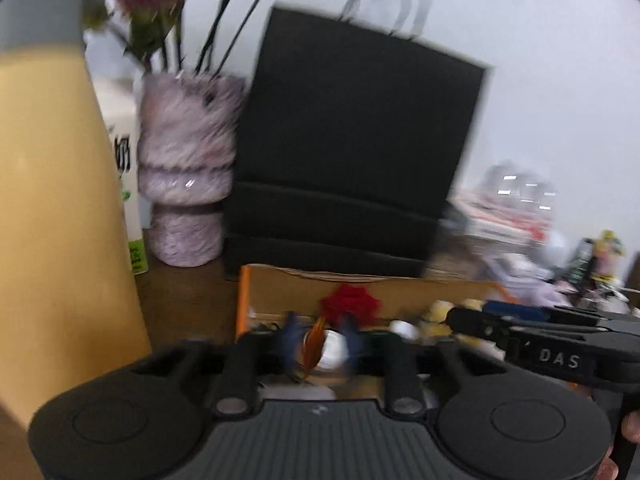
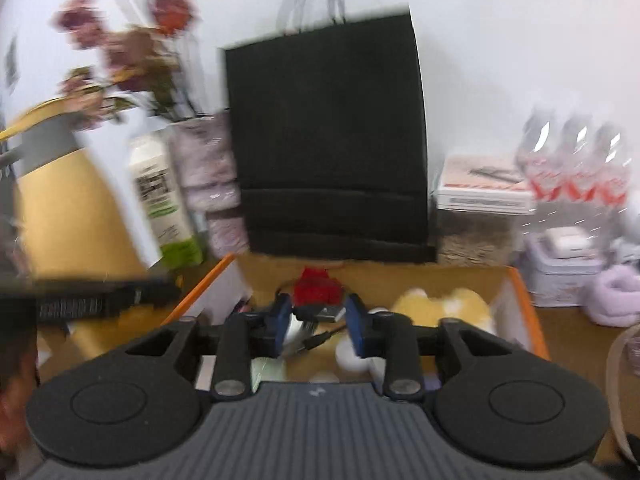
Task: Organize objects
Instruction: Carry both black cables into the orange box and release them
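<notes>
Both grippers, left gripper [image 1: 320,340] and right gripper [image 2: 318,326], are hovering with fingers spread and empty above the cardboard box [image 2: 524,296]. Inside, near its back wall, a red flower [image 2: 316,286] is lying; it looks soft, light and crushable, best pinched gently by the stem.

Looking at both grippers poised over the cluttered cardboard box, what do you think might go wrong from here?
1. Both views are smeared, so aiming at small items such as the red flower is likely unreliable.
2. The left gripper and right gripper hang open over the same cardboard box; they might collide.
3. The flower vase and the black paper bag stand just behind the box; a wide swing could topple them.
</notes>
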{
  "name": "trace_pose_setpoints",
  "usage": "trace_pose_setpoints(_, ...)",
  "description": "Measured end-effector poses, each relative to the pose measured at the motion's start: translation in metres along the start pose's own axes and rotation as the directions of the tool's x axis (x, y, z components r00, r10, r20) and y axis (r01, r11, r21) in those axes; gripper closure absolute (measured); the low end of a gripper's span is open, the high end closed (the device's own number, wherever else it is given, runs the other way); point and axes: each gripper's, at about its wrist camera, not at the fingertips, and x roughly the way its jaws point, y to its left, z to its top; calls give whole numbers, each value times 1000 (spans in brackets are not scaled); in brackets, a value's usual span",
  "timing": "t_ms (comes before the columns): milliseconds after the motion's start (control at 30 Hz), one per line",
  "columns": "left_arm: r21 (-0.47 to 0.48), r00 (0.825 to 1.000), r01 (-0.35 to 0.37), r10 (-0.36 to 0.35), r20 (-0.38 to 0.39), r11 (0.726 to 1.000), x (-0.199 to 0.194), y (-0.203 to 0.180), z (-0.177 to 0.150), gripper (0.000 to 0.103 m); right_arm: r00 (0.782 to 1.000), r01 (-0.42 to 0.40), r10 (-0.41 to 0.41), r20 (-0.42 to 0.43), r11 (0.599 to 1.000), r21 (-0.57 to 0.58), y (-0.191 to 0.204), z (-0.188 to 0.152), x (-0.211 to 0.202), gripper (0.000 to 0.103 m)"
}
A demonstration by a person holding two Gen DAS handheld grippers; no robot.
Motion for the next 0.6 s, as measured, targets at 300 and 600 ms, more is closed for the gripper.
trace_pose_setpoints(300,-57,1000,1,0,19,998,-9,28,7,41,997,54,-48,-57,991,122,-29,-6,50,38)
trace_pose_setpoints(600,101,983,105,-118,138,989,-139,-44,-39,21,998,55,-55,2,998,40,-3,-12,-60,22)
